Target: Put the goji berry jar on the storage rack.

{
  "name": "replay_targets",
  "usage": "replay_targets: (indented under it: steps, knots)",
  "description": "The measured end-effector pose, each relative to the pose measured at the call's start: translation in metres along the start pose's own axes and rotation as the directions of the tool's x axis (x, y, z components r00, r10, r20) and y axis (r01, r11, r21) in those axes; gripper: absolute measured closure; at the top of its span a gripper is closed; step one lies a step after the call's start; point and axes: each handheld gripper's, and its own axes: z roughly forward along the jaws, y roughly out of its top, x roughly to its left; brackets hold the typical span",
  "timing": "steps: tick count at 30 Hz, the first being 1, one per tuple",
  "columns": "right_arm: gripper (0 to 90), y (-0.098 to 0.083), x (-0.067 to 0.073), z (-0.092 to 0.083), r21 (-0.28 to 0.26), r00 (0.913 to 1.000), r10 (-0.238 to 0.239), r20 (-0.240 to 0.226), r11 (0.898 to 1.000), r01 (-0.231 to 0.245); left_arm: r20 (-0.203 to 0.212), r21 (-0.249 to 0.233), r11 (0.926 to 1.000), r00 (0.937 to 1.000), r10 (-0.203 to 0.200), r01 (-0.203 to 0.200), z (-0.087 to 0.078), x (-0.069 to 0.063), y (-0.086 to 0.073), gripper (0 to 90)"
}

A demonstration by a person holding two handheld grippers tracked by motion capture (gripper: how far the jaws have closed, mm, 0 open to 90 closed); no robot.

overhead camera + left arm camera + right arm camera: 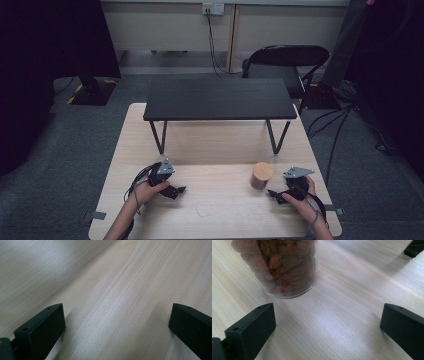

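**Both tools open, jar standing free on the bench**

A clear jar (262, 175) filled with reddish dried fruit is seen upright on the pale wooden bench (215, 145), toward its near right part. In the high view it is topped by a tan lid. The right tool (274, 194) is held low over the bench just near and right of the jar, apart from it. In the right gripper view the jar (280, 267) is found beyond the left jaw, outside the gap; both jaws are spread wide and nothing is held between them, only bare wood.

The left tool (178, 190) is held at the near left of the bench, well apart from the jar. In the left gripper view its jaws are likewise spread wide, with only the bench (112, 290) seen between them.

A black stand (218, 98) on thin legs is set across the far half of the bench. Beyond it, a black chair (285, 62) is placed on the grey floor.
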Motion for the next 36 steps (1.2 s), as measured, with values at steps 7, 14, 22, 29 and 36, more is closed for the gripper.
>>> replay_targets:
  steps: [7, 14, 22, 29, 36]
  knots:
    - [0.0, 0.0000, 0.0000, 0.0000, 0.000, 1.0000, -0.001, 0.000, 1.000, 0.001, 0.000, -0.001, 1.0000, 1.0000, -0.001, 0.001, 0.0000, 0.0000, -0.0001, 0.0]
    - [0.0, 0.0000, 0.0000, 0.0000, 0.000, 1.0000, 0.000, 0.000, 1.000, 0.000, 0.000, 0.001, 1.0000, 1.0000, 0.001, -0.001, -0.0001, 0.0000, 0.0003, 0.0]
    - [0.0, 0.0000, 0.0000, 0.0000, 0.000, 1.0000, 0.000, 0.000, 1.000, 0.000, 0.000, 0.000, 1.0000, 1.0000, 0.000, 0.000, 0.0000, 0.0000, 0.0000, 0.0]
    - [0.0, 0.0001, 0.0000, 0.0000, 0.000, 1.0000, 0.000, 0.000, 1.000, 0.000, 0.000, 0.002, 1.0000, 1.0000, 0.001, -0.001, -0.0001, 0.0002, 0.0004, 0.0]
    - [0.0, 0.0001, -0.0019, -0.0006, 0.001, 0.9999, -0.010, -0.011, 1.000, 0.010, 0.000, 0.002, 1.0000, 1.0000, 0.000, 0.000, -0.0001, 0.0001, 0.0003, 0.0]
